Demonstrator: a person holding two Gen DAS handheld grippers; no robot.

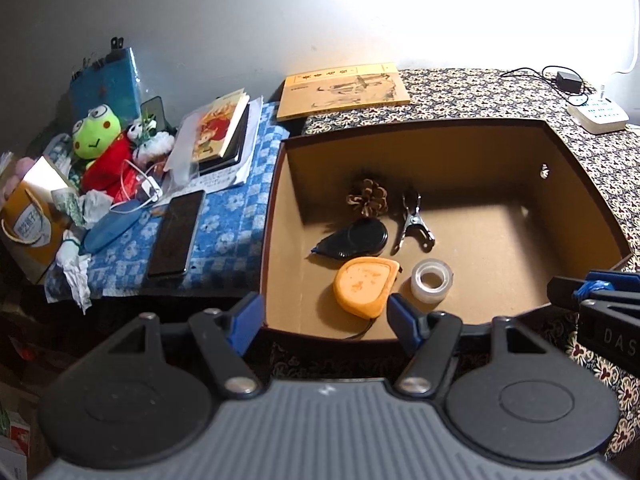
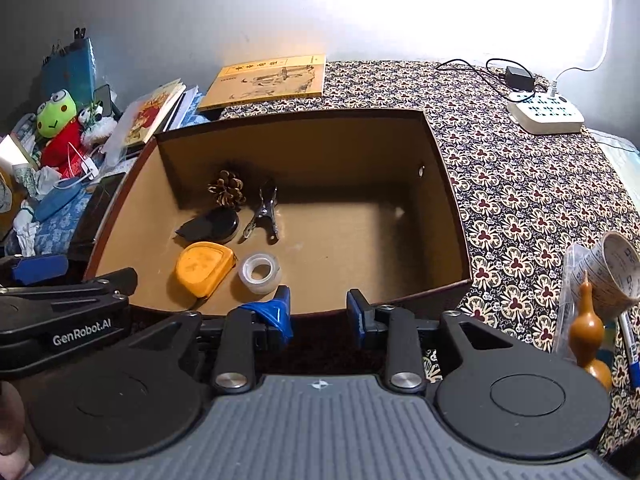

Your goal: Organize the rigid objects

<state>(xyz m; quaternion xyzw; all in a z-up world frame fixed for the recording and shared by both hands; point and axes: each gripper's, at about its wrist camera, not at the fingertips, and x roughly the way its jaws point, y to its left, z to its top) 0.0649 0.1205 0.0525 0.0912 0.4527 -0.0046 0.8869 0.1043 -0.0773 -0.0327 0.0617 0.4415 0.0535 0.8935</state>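
Pen (image 2: 631,354): cut off at right edge. Tape measure (image 1: 366,286): near edge hidden behind box wall (image 1: 320,330). Book (image 1: 344,90): cover lettering too small to read. Right claw (image 1: 580,292): partly out of frame.

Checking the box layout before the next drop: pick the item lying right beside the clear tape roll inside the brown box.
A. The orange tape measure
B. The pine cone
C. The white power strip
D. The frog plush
A: in the right wrist view the orange tape measure lies immediately left of the clear tape roll on the floor of the brown box.
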